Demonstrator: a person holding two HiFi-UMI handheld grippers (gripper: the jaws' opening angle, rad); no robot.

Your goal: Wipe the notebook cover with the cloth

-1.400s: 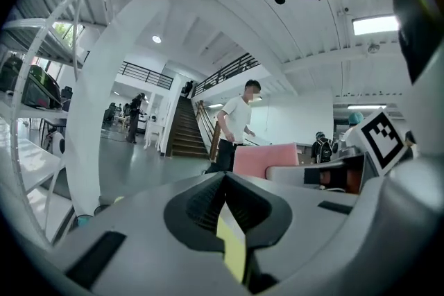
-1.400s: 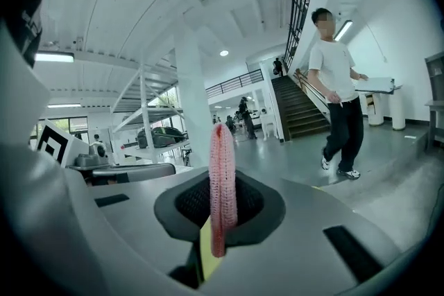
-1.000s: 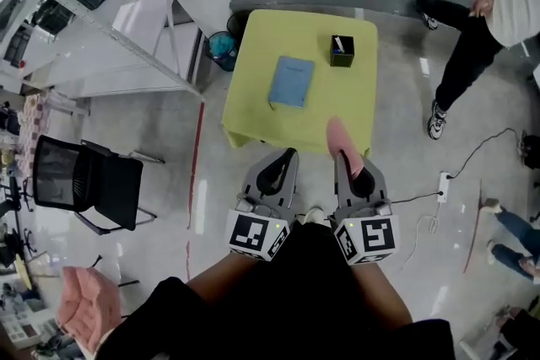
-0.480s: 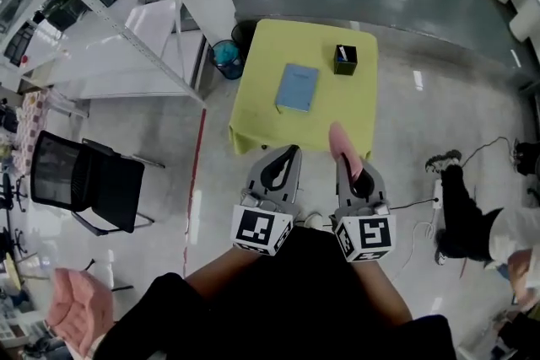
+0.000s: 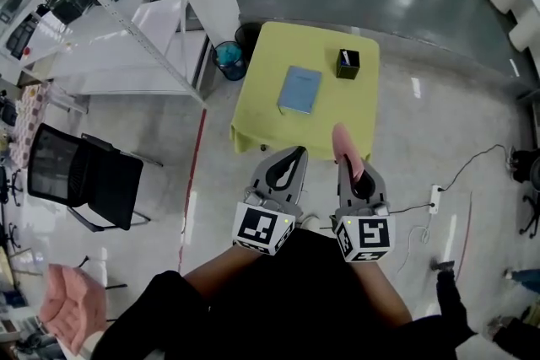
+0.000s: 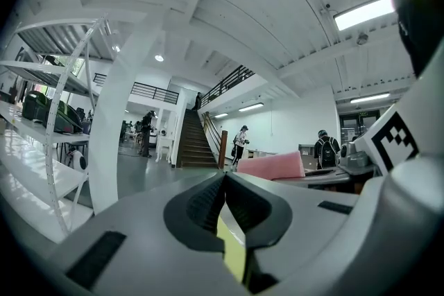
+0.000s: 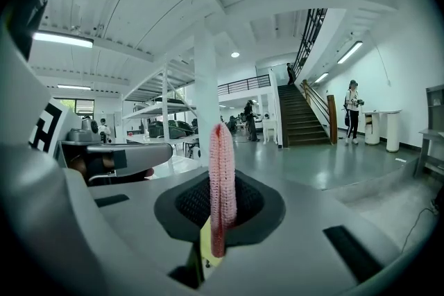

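Note:
A blue notebook (image 5: 300, 89) lies flat near the middle of a small table with a yellow-green cover (image 5: 261, 122), well ahead of me. My right gripper (image 5: 349, 165) is shut on a pink cloth (image 5: 347, 150), which sticks up between its jaws as a narrow strip (image 7: 222, 177). My left gripper (image 5: 287, 167) is shut with nothing held. Both grippers hang close to my body, short of the table's near edge. In the left gripper view the jaws (image 6: 223, 204) meet, with a yellow sliver of the table showing below them.
A black pen holder (image 5: 347, 63) stands at the table's far right corner. A blue bin (image 5: 227, 59) sits by the table's left side, beside white shelving (image 5: 126, 21). A black chair (image 5: 80, 179) stands to my left. A power strip (image 5: 436, 197) and cable lie on the floor right.
The view has shifted slightly, and the table now sits a little farther up. A person who stood at the right of the table has moved off. Both grippers hold the same pose.

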